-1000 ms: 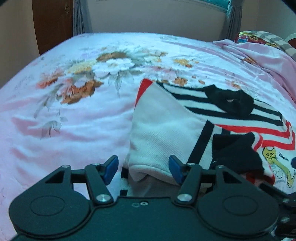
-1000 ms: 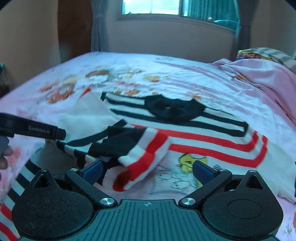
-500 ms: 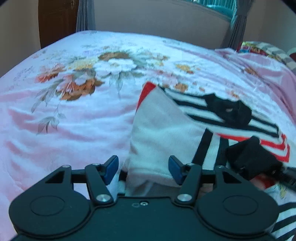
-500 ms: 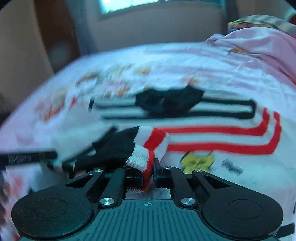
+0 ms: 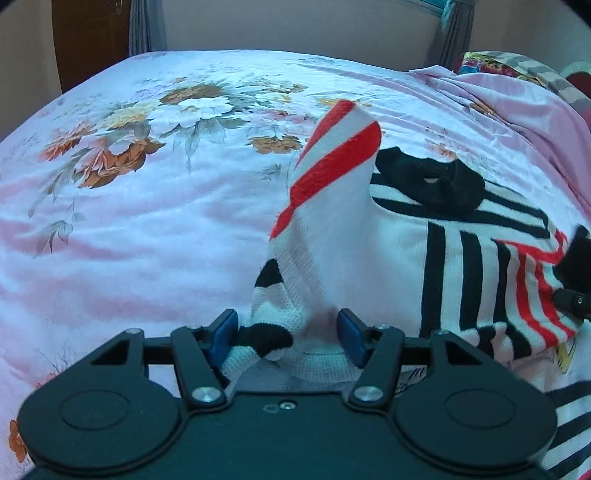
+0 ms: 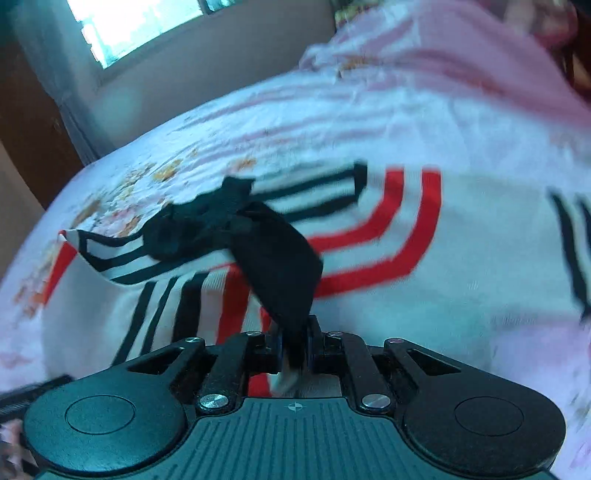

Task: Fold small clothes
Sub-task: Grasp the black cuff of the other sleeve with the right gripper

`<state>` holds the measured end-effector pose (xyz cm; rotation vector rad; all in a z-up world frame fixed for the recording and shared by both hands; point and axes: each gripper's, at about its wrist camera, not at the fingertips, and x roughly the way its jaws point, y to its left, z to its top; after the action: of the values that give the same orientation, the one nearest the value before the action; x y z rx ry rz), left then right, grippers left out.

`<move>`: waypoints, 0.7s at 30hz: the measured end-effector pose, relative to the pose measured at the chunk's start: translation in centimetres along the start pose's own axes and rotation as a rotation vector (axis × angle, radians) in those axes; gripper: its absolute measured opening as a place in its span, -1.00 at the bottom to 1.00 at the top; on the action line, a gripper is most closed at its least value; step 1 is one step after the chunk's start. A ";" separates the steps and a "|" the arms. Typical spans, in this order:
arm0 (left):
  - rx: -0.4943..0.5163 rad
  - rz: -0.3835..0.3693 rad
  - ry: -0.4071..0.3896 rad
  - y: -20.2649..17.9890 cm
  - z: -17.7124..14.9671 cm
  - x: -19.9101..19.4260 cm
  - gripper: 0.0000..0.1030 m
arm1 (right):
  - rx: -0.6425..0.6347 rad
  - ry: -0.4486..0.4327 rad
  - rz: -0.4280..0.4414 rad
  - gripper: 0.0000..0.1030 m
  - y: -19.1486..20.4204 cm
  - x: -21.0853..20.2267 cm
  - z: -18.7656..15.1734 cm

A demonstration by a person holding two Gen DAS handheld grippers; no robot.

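A small white sweater (image 5: 399,258) with black and red stripes lies on the flowered bedsheet (image 5: 147,221), its black collar (image 5: 432,181) at the far side. My left gripper (image 5: 286,332) stands half open over the near hem. Bunched striped fabric fills the space between its blue pads, and a red-striped fold (image 5: 340,147) stands up just beyond them. My right gripper (image 6: 295,332) is shut on the sweater's black sleeve cuff (image 6: 280,269), held up over the sweater's body (image 6: 480,240). The right wrist view is blurred by motion.
A rumpled pink blanket (image 5: 517,110) and a patterned pillow (image 5: 517,62) lie at the far right of the bed. A dark wooden door (image 5: 88,37) stands beyond the far left corner. A window (image 6: 136,26) is in the far wall.
My right gripper has shut on the black cuff and rolled as it carried the sleeve sideways. The fabric at my left gripper has lifted, and a red-striped fold now stands upright.
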<state>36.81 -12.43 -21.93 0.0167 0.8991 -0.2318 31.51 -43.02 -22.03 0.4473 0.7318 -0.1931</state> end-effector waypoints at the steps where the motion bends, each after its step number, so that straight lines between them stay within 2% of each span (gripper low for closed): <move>1: -0.006 -0.005 -0.010 0.0 0.4 -0.1 0.09 | -0.011 -0.005 0.000 -0.82 0.2 0.2 0.5; 7: 0.055 0.008 -0.030 -2.3 3.8 1.3 0.09 | 0.129 0.041 0.045 -0.82 -1.6 1.1 1.1; 12: -0.003 0.091 -0.021 -1.2 5.5 4.0 0.11 | 0.167 0.055 0.054 -0.82 -3.4 0.5 1.2; 14: -0.041 0.076 -0.025 0.1 5.7 4.4 0.11 | 0.180 0.062 0.077 -0.82 -3.6 0.5 1.3; 16: -0.047 0.095 -0.047 0.7 5.5 4.4 -0.07 | 0.180 0.053 0.097 -0.82 -3.5 0.3 1.4; 17: -0.036 0.108 -0.056 0.8 5.5 4.6 -0.30 | 0.172 0.046 0.104 -0.82 -3.2 0.3 1.4; 18: -0.035 0.112 -0.054 1.0 5.4 4.8 -0.45 | 0.163 0.050 0.112 -0.82 -3.0 0.5 1.3; 19: -0.053 0.115 -0.049 1.4 5.4 5.1 -0.46 | 0.153 0.051 0.119 -0.82 -2.4 0.8 1.5; 21: -0.085 0.113 -0.046 2.1 5.5 5.4 -0.39 | 0.090 -0.007 0.123 -0.83 -0.8 0.4 2.0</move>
<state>44.70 -11.99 -22.86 -0.0170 0.8589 -0.0882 32.73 -44.64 -21.29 0.5750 0.6881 -0.1123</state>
